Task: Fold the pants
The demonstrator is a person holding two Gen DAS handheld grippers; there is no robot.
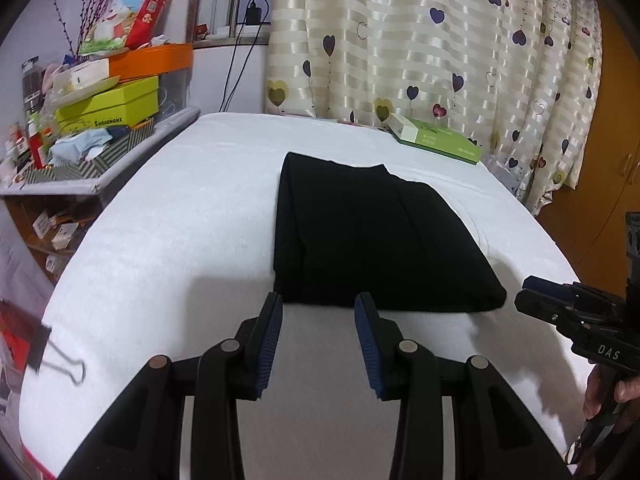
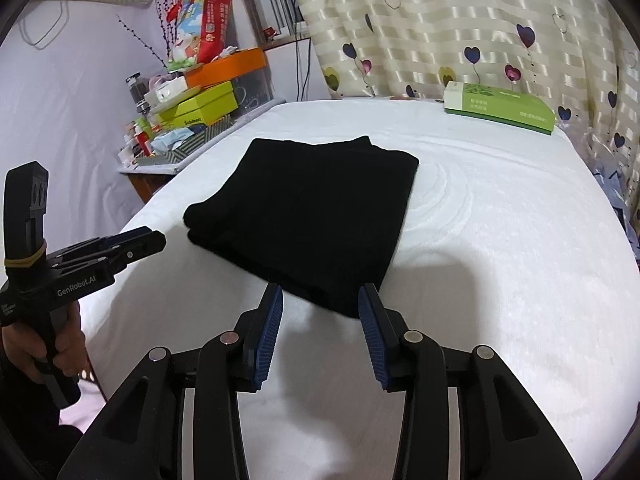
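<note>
Pants [image 1: 360,232]: plain black; white cover [image 1: 168,216] beneath them; box [image 2: 500,108] beyond the pants: green with a white end; curtain [image 1: 440,40] behind the pants: cream stripes, purple, pink and yellow hearts; gripper pads [image 2: 268,336]: ribbed blue on black.

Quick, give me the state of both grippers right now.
Left gripper: jaws open, holding nothing, just short of the folded black pants.
Right gripper: jaws open, empty, at the pants' near corner.

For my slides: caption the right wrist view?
Open right hand-held gripper faces folded black pants on white bed.
</note>
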